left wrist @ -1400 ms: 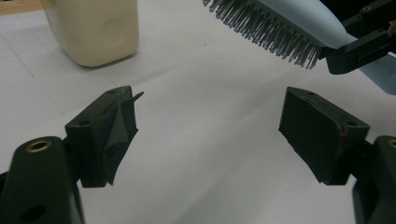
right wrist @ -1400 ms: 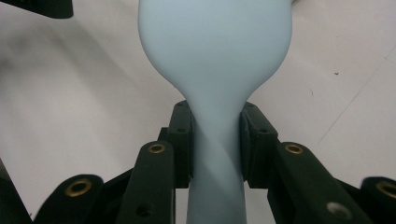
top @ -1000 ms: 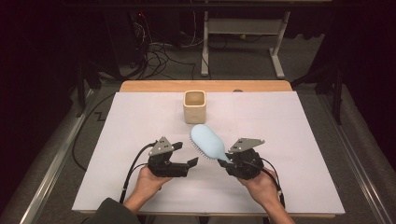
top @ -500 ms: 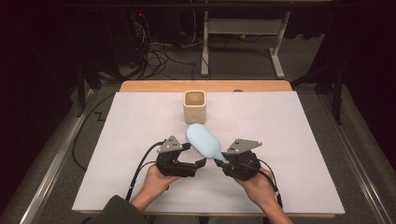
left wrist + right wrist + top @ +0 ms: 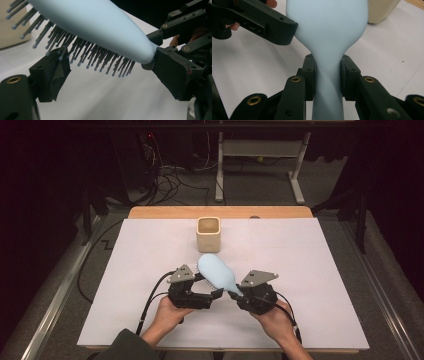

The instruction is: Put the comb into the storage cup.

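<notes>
Here, the pale blue hairbrush sits lifted off the white table cover, its narrow handle clamped between the jaws of your right gripper; in the right gripper view the two black pads press on either side of the handle's neck, and the broad back of the brush rises straight ahead of them; the head slants up and away from that gripper, bristles turned downward. Your left gripper comes in just under the head; in the left gripper view one jaw tip stands among the bristle ends on the near side, touching or almost touching them, while the brush's body passes above; its jaws stand apart, with no pad pressing on the brush that you can see. The two grippers lie close together, tips nearly meeting beneath the brush; your hands hold them from the near edge of the table. Beyond the brush head, well clear of both grippers, a cream square cup stands upright on the cover.
</notes>
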### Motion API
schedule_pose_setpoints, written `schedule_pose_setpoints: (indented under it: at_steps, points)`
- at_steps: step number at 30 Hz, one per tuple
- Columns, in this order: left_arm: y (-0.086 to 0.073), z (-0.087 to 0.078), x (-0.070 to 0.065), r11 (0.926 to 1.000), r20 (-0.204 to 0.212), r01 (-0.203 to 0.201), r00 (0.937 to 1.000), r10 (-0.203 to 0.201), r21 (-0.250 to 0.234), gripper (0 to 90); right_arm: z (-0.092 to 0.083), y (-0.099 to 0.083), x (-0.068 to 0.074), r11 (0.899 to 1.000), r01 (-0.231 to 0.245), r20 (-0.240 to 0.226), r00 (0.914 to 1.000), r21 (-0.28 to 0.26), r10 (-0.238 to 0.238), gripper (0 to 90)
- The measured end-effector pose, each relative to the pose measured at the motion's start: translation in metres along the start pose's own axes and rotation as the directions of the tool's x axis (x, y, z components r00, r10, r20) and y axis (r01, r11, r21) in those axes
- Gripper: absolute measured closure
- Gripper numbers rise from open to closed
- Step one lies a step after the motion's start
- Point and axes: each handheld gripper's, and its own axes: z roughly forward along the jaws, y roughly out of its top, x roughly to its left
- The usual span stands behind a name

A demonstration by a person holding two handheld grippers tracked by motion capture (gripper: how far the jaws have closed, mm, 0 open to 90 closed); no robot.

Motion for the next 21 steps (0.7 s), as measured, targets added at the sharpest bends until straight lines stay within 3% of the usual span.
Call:
schedule_pose_setpoints:
  at_steps: [12,15,21]
  points:
    - [0.007,0.006,-0.004,0.9998,0.003,0.016,0.9999,-0.016,-0.009,15.9,0.005,0.004,0.011,0.999,0.035,-0.011,0.9993,-0.012,-0.035,70.9]
    - [0.009,0.007,-0.006,0.9998,-0.011,0.016,0.9998,-0.016,-0.011,17.8,0.008,0.005,0.014,0.999,0.053,-0.001,0.9986,0.0,-0.053,70.9]
    - [0.012,0.006,-0.009,0.9999,-0.008,0.016,0.9998,-0.016,0.002,22.9,0.009,0.004,0.013,0.999,0.046,0.005,0.9989,0.002,-0.046,71.0]
